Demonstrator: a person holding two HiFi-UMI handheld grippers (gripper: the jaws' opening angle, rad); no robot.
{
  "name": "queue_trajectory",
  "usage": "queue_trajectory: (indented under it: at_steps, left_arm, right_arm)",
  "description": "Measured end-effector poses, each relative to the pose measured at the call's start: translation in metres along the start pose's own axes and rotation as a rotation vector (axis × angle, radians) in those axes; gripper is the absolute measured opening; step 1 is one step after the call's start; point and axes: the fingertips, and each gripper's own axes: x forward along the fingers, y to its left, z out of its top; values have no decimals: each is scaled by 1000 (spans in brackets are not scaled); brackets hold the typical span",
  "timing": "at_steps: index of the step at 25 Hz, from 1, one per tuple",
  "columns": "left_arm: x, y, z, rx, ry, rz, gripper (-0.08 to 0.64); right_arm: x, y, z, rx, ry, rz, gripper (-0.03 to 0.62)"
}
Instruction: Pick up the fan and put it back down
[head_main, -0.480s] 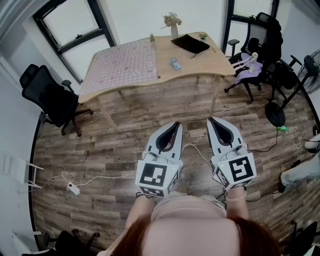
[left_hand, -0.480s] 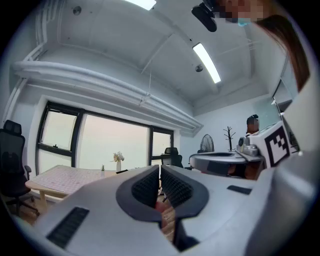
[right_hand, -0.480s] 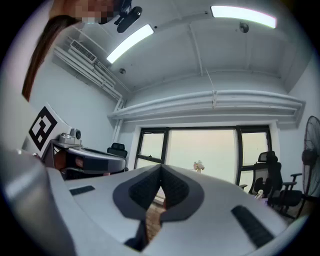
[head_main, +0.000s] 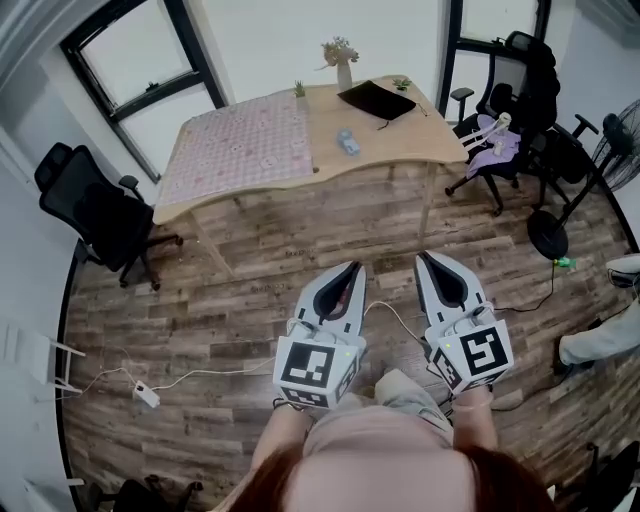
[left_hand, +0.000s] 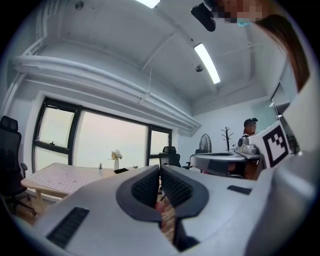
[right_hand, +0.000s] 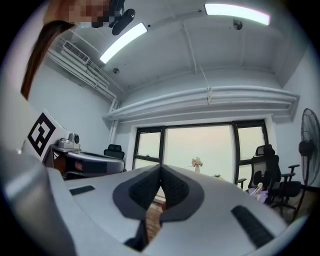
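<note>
While both claws hang level above the wooden floor (head_main: 250, 270), neither holds anything. The left claw (head_main: 354, 266) has its jaws pressed together, and the right claw (head_main: 421, 256) is likewise closed tight and empty. The fan (head_main: 548, 232) stands on the floor at the right, well apart from both claws, with its round base near the dark office chairs (head_main: 525, 80) and its head by the picture's edge. Ahead stands the wooden surface (head_main: 400, 125), which carries a pink patterned cloth (head_main: 240, 145), a vase of flowers (head_main: 343, 65) and a flat black item (head_main: 377, 98).
</note>
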Motion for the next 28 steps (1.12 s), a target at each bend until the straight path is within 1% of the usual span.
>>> queue_trajectory:
  at_steps: [4, 10, 17, 28]
  left_arm:
    - [8, 5, -3, 7, 7, -3, 14]
    - [31, 17, -6, 6, 11, -1, 14]
    - [64, 35, -9, 3, 13, 0, 14]
    - [126, 77, -12, 3, 34, 2, 14]
  right_arm:
    - [6, -9, -3, 16, 0, -13, -2]
    - [28, -25, -6, 1, -4, -30, -2]
    - [61, -42, -10, -8, -4, -18, -2]
    - [126, -73, -22, -2, 9, -5, -2]
